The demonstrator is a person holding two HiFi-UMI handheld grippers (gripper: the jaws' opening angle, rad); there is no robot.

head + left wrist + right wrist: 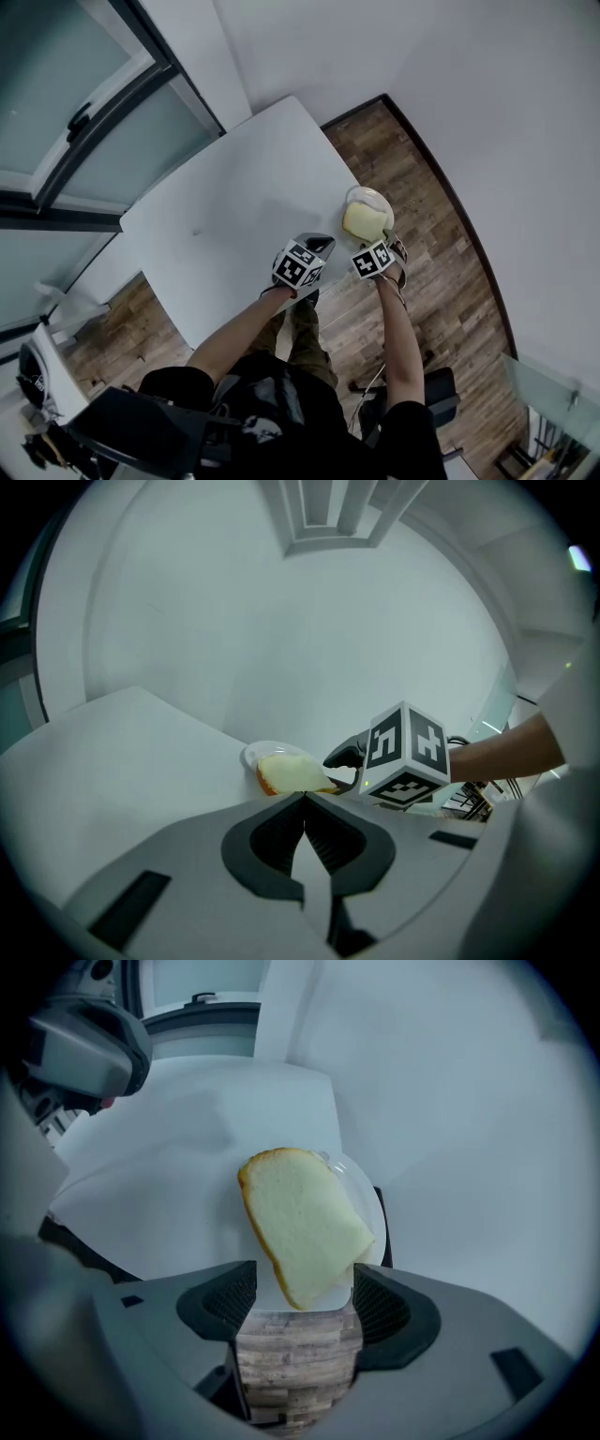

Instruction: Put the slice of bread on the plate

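A slice of white bread (305,1222) with a golden crust lies flat on a small white plate (370,1194) at the table's right edge. Its near corner juts past the plate's rim. My right gripper (305,1297) hangs just over that corner and points steeply down. It is open wide, and neither of its pads touches the bread. In the head view the bread (365,221) covers most of the plate (370,192), with the right gripper (378,238) just behind it. My left gripper (314,244) hovers over the table to the plate's left, shut and empty.
The white table (234,216) holds nothing but the plate. Wooden floor (441,253) runs along its right side and shows under the right gripper's jaws. A glazed door (75,122) stands beyond the table's far left. White walls close off the corner.
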